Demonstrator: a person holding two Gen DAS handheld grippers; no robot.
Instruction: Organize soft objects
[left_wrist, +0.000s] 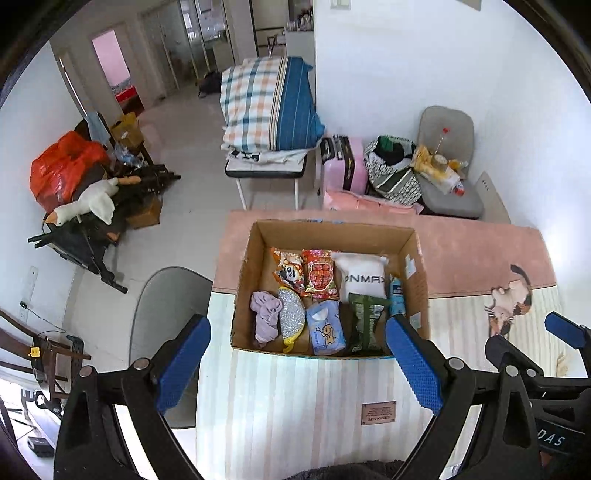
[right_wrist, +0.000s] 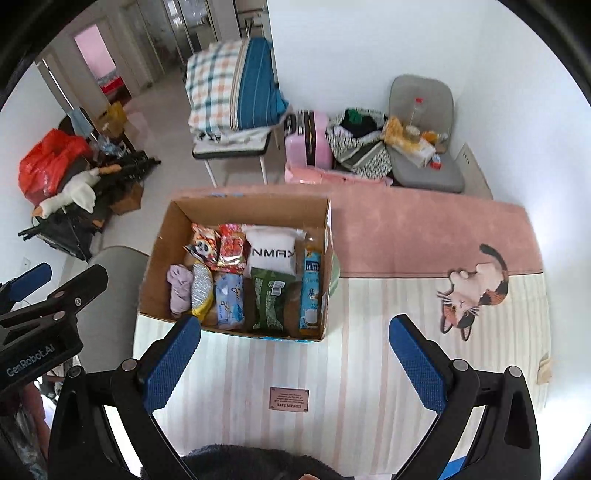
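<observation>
The left gripper (left_wrist: 297, 363) holds its jaws spread wide with nothing between them; it hangs above the near edge of the tabletop (left_wrist: 295, 398), its blue pads (left_wrist: 183, 365) framing the near wall of the cardboard box (left_wrist: 251, 266). The right gripper (right_wrist: 295, 365) is likewise fully spread and empty, positioned beside the left one and over bare striped cloth, with the box ahead and to its left. Both units appear withdrawn to a neutral stand-off, probably because nothing loose lies on the tabletop within view.

The box sits toward the left edge of the tabletop, straddling the line between the striped cloth and the pink mat (right_wrist: 424, 232). Inside, the soft items are packed side by side in two rows. Far row: a panda snack bag (right_wrist: 203, 245), a red snack bag (right_wrist: 232, 248), a white pillow pack (right_wrist: 271, 254). Near row: a lilac cloth (right_wrist: 179, 286), a silver sponge (right_wrist: 201, 290), a blue tissue pack (right_wrist: 229, 301), a green packet (right_wrist: 269, 302), and a tall blue pack (right_wrist: 310, 291) standing against the right wall. This arrangement fills the floor of the box without stacking, which suggests the sorting is complete or nearly so.

A cat figure (right_wrist: 472, 291) is printed on the cloth near the right edge.
</observation>
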